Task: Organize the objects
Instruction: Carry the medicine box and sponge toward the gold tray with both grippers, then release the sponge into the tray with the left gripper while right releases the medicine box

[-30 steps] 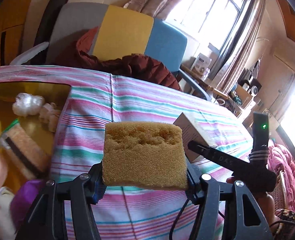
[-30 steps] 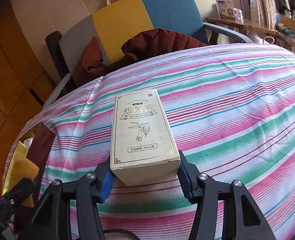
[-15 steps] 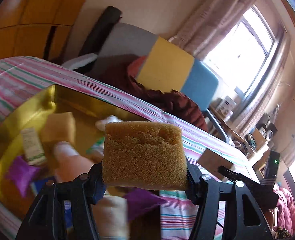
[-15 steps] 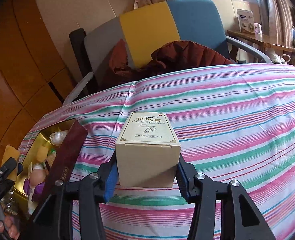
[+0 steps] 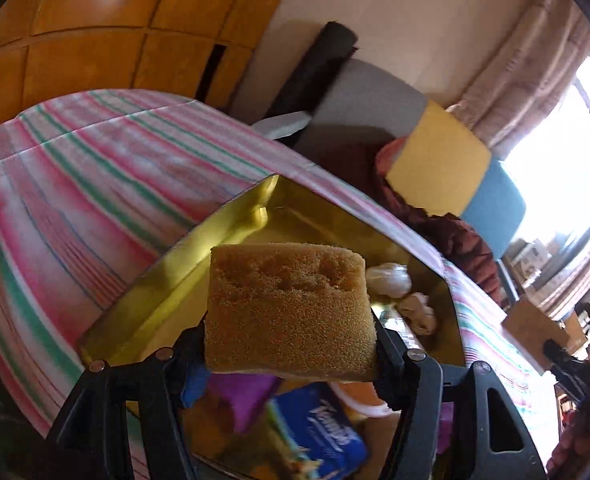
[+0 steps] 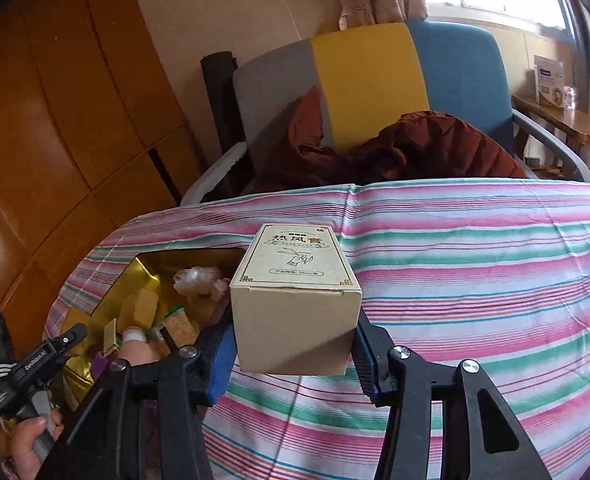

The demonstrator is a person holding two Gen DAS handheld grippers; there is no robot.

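Note:
A tan sponge (image 5: pixel 287 308) sits between the jaws of my left gripper (image 5: pixel 291 360), which are opening; both pads still touch its sides. It hangs over the open gold tin (image 5: pixel 183 264), above the items inside. My right gripper (image 6: pixel 295 344) is shut on a cream box with printed characters (image 6: pixel 295 280), held off the striped cloth just right of the gold tin (image 6: pixel 135 276). In the right wrist view, a hand grips the left gripper's handle (image 6: pixel 35 364) at the lower left. The sponge hides part of the tin's floor.
Inside the tin lie a blue tissue pack (image 5: pixel 319 436), a purple item (image 5: pixel 243 396), a white plastic bundle (image 5: pixel 387 280) and other small things. A chair in grey, yellow and blue (image 6: pixel 371 80) with a maroon garment (image 6: pixel 415 148) stands behind the striped table (image 6: pixel 475 260).
The left gripper carried the sponge leftward from over the cloth to over the tin. The right gripper lifted the box off the cloth and moved it toward the tin.

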